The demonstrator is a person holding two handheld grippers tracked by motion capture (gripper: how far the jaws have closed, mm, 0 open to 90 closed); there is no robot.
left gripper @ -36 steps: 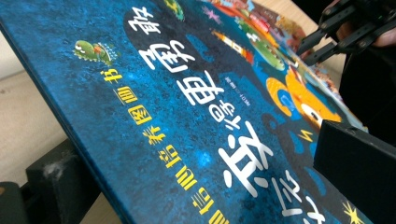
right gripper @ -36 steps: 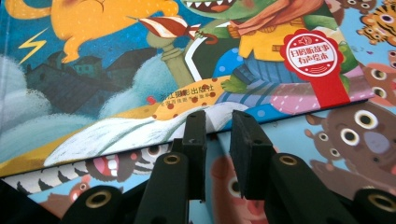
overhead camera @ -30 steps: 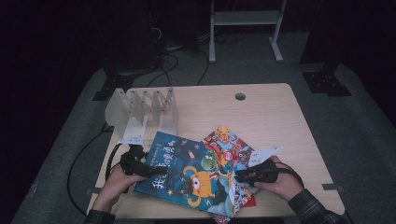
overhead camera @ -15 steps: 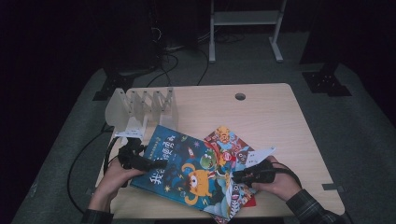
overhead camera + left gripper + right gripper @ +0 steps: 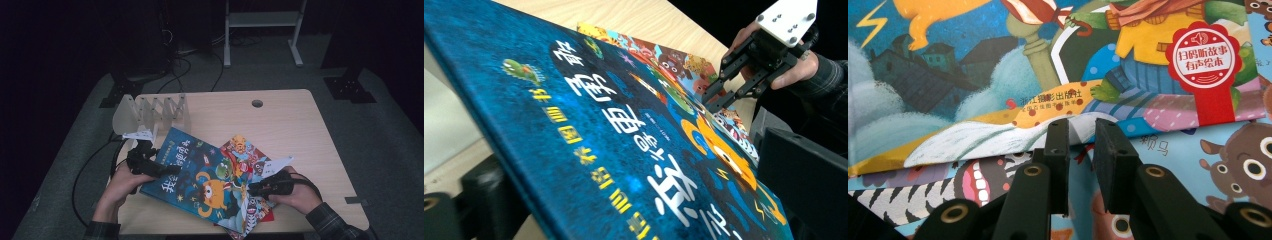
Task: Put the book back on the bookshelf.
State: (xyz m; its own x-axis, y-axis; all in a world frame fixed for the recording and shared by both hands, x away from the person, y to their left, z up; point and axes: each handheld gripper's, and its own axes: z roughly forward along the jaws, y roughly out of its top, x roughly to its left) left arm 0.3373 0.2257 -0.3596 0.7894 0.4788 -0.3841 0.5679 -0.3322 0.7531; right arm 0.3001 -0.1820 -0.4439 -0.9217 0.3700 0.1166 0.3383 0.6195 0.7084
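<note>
A: Why is the large blue hardcover picture book (image 5: 197, 180) tilting?
B: The left gripper (image 5: 150, 164) is clamping its spine edge, raising it off the red illustrated book (image 5: 245, 150) on the wooden table (image 5: 280, 120).
A: And the right gripper (image 5: 267, 186)?
B: Its jaws are standing narrowly apart, empty, resting at the lower book's edge, probably steadying it.

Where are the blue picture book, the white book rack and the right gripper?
blue picture book (image 5: 200, 177): high view, middle of its cover.
white book rack (image 5: 152, 112): high view, one divider.
right gripper (image 5: 251, 189): high view, between its fingertips.
</note>
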